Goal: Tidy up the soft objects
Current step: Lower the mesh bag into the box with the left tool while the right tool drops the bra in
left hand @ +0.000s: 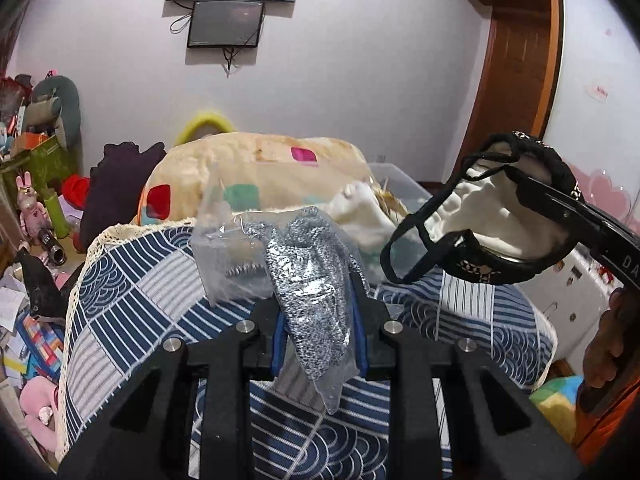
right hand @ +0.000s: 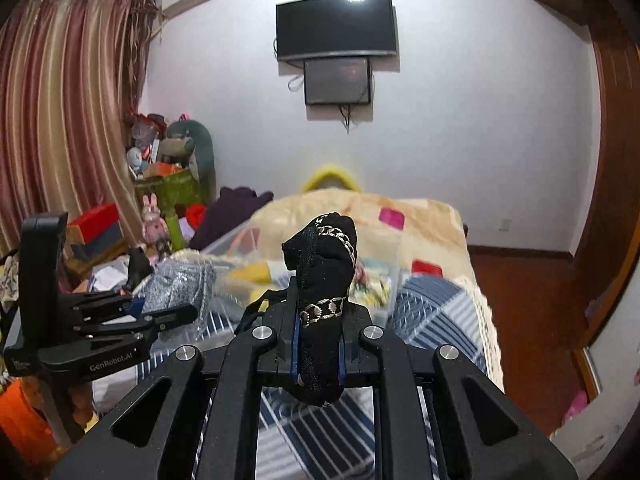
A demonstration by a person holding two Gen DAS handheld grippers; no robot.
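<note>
- The left gripper (left hand: 318, 320) has its fingers (left hand: 280, 332) clenched on a silver bag (left hand: 310, 280), a clear pouch of glittery silver fabric that stands up between them and spills out past their tips
- The right gripper (right hand: 318, 344) has its fingers (right hand: 295, 344) clenched on a black cap (right hand: 324, 280) with chain trim, which sticks up between the blue pads
- Both items hang above the bed (left hand: 160, 288), over its blue patterned cover
- A clear bin (left hand: 396, 184) sits on the bed beyond, beside a floral quilt (left hand: 256, 168)
</note>
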